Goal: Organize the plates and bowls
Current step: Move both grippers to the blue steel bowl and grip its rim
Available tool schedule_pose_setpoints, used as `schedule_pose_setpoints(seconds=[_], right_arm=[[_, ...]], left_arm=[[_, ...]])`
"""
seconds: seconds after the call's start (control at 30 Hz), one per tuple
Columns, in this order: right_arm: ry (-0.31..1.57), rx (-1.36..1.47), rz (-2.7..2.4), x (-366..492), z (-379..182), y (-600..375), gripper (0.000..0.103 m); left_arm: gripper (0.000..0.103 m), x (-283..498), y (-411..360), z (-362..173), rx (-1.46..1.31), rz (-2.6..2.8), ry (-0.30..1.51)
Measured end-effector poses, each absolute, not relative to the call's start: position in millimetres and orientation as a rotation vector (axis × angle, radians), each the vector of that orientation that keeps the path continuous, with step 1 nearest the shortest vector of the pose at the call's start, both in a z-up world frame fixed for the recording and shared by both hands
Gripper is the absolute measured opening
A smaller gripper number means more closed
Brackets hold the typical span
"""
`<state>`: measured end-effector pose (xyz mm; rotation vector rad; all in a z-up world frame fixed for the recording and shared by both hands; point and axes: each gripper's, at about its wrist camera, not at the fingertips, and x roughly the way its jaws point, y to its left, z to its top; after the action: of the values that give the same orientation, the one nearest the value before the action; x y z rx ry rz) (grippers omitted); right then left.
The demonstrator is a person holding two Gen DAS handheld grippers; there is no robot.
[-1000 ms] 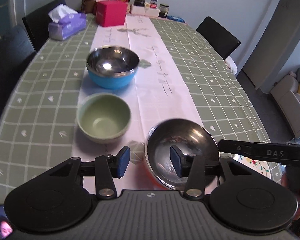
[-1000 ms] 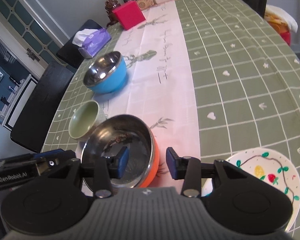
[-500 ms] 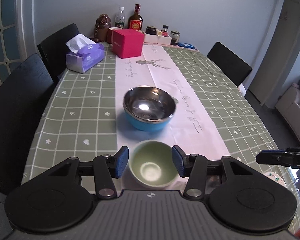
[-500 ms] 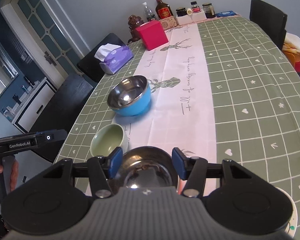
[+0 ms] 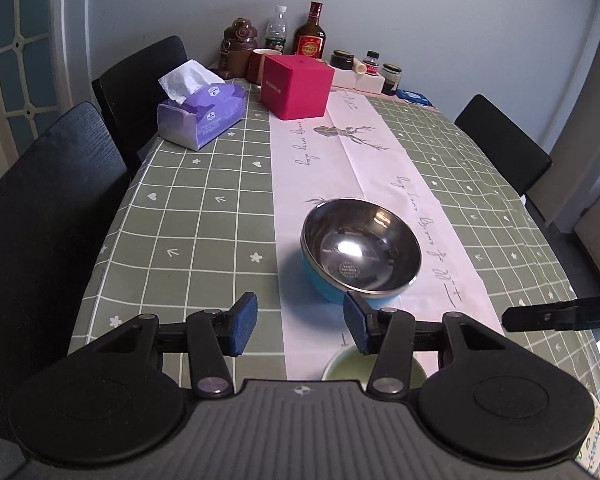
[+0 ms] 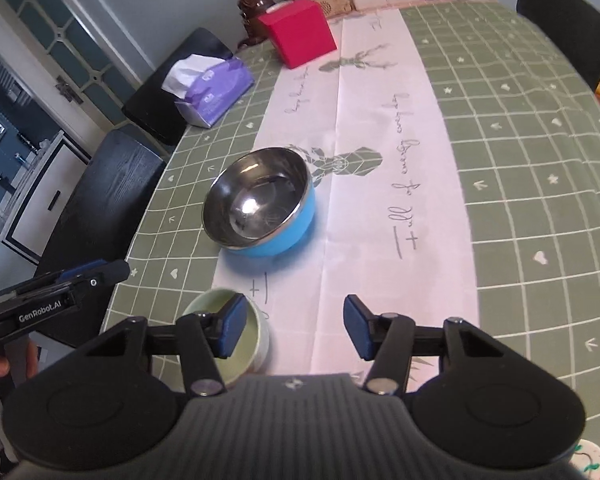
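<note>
A blue bowl with a steel inside (image 5: 360,250) stands on the pink runner; it also shows in the right wrist view (image 6: 260,204). A small pale green bowl (image 5: 348,366) sits just under my left gripper's right finger, and below my right gripper's left finger in the right wrist view (image 6: 242,340). My left gripper (image 5: 300,328) is open and empty, above the table short of the blue bowl. My right gripper (image 6: 294,330) is open and empty, above the runner. A painted plate's edge (image 5: 592,446) shows at the lower right, also in the right wrist view (image 6: 590,460). The orange steel bowl is out of sight.
A purple tissue pack (image 5: 202,114), a red box (image 5: 296,86) and bottles and jars (image 5: 310,38) stand at the far end. Black chairs (image 5: 48,200) line the left side, another (image 5: 504,148) the right. The green checked tablecloth (image 6: 540,160) spreads to the right.
Both grippers have pulled back and risen. The orange steel bowl has dropped out of both views. The green bowl has slid under the fingers, and the blue bowl now lies ahead.
</note>
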<state>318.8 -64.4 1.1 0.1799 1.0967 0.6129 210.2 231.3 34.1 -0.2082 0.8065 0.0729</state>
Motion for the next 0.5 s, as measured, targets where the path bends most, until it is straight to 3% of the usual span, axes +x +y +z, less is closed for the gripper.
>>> schedule_pose_setpoints(seconds=[0.5], right_arm=[[1.108,0.192,0.504,368,-27,-12,0.036]], left_arm=[[0.057,265,245,5,-0.273,0.139,0.825]])
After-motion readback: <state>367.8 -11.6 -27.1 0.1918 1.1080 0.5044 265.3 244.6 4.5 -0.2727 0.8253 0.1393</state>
